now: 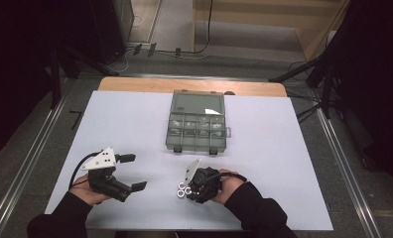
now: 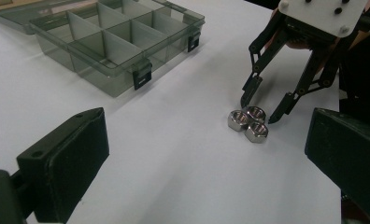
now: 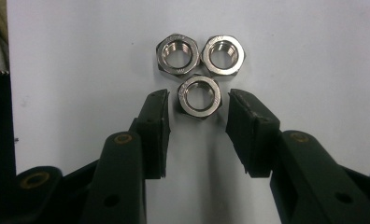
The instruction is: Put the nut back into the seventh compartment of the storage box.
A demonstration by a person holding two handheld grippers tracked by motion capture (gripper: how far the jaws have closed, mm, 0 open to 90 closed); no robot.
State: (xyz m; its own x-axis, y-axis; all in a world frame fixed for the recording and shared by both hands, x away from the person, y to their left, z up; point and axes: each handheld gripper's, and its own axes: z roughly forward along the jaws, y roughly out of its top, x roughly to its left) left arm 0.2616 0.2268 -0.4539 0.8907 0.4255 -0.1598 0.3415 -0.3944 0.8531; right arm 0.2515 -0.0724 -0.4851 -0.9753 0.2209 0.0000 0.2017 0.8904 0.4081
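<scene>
Broad white surface (image 1: 135,124), three shiny steel hex nuts (image 3: 199,95) clustered, right gripper (image 3: 197,121) fingers spread around nearest, left gripper (image 1: 132,172) spread wide, clear.

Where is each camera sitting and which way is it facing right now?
High view: above the person's side, looking down on the table, box, both hands and grippers.
Left gripper view: rides the left gripper, facing the nuts and right gripper.
Right gripper view: rides the right gripper, jaws flanking one nut.
All share the nuts.
</scene>
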